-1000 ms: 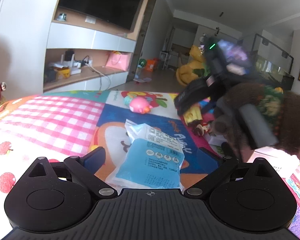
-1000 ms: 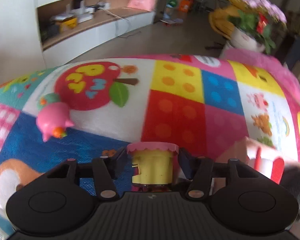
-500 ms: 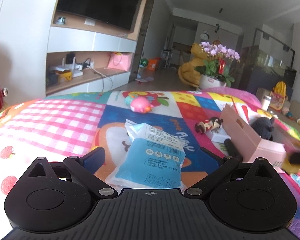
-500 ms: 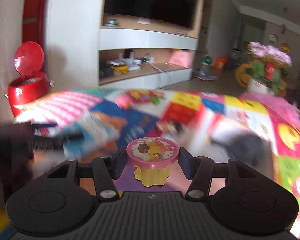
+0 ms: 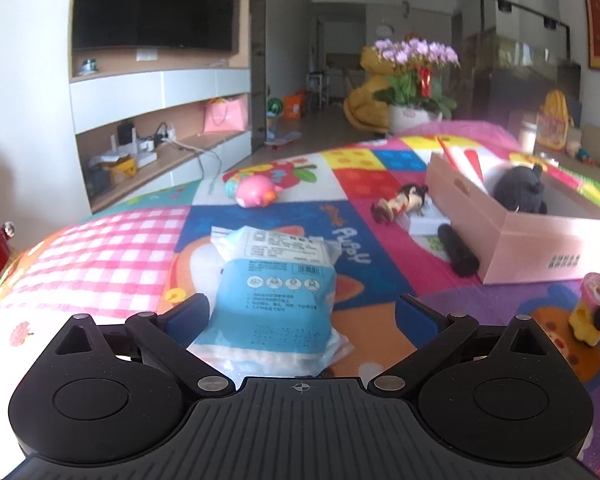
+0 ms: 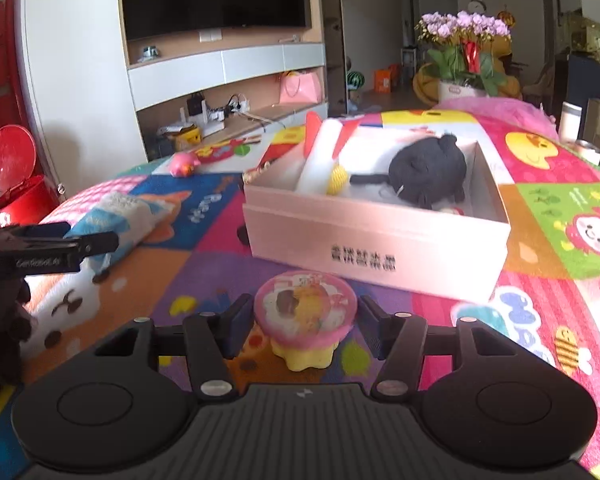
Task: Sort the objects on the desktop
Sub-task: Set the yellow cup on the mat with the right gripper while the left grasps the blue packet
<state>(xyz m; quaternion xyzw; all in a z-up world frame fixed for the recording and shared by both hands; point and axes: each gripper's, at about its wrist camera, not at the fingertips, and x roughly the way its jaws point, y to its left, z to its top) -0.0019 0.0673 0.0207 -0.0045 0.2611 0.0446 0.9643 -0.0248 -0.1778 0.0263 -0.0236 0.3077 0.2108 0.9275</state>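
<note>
A yellow cup with a pink lid (image 6: 306, 312) stands on the play mat just in front of the pink box (image 6: 380, 248). My right gripper (image 6: 306, 330) straddles the cup, and its jaws are opening, the pads a little clear of the cup on both sides. In the left wrist view the cup (image 5: 594, 312) shows at the right edge. My left gripper (image 5: 304, 312) is open over the near end of a blue and white bag (image 5: 276, 288), which lies flat on the mat. The bag (image 6: 116, 216) and my left gripper (image 6: 90, 236) also show in the right wrist view.
The pink box (image 5: 520, 248) holds a black plush (image 6: 428, 172) and a white roll. Left of the box lie a small doll (image 5: 400, 202), a white packet and a black cylinder (image 5: 458, 254). A pink pig toy (image 5: 256, 194) sits farther back. A red bin (image 6: 16, 196) stands beyond the mat's left edge.
My right gripper swung with the cup from the far middle of the mat to the front of the pink box, and its jaws have widened. The left gripper shifted slightly and rolled.
</note>
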